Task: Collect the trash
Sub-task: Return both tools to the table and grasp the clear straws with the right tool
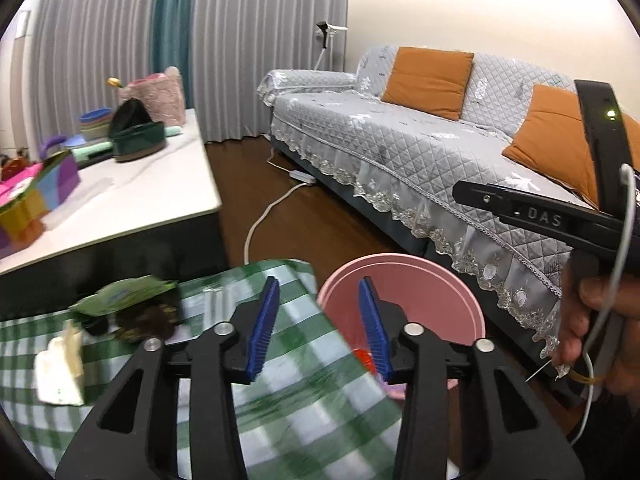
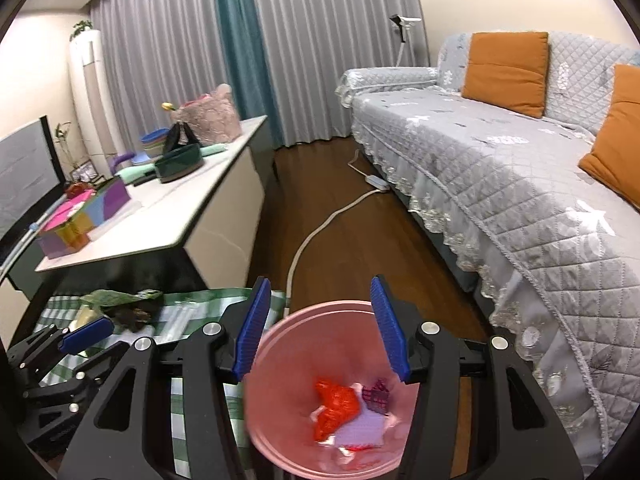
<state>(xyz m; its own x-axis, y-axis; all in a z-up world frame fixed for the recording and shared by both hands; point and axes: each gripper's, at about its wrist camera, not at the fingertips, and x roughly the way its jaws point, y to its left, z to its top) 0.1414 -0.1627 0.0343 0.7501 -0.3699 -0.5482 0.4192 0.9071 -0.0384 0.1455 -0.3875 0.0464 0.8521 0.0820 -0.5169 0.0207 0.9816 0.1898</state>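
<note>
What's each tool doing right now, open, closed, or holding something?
Left tool: open, holding nothing.
Right tool: open over the pink bin, holding nothing.

Pink bin [image 2: 280, 360] mouth unobstructed below.

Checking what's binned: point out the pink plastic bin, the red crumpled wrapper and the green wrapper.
Pink plastic bin [image 2: 276, 330]: right wrist view, left rim.
Red crumpled wrapper [image 2: 334, 406]: right wrist view, middle.
Green wrapper [image 1: 120, 294]: left wrist view, middle.
</note>
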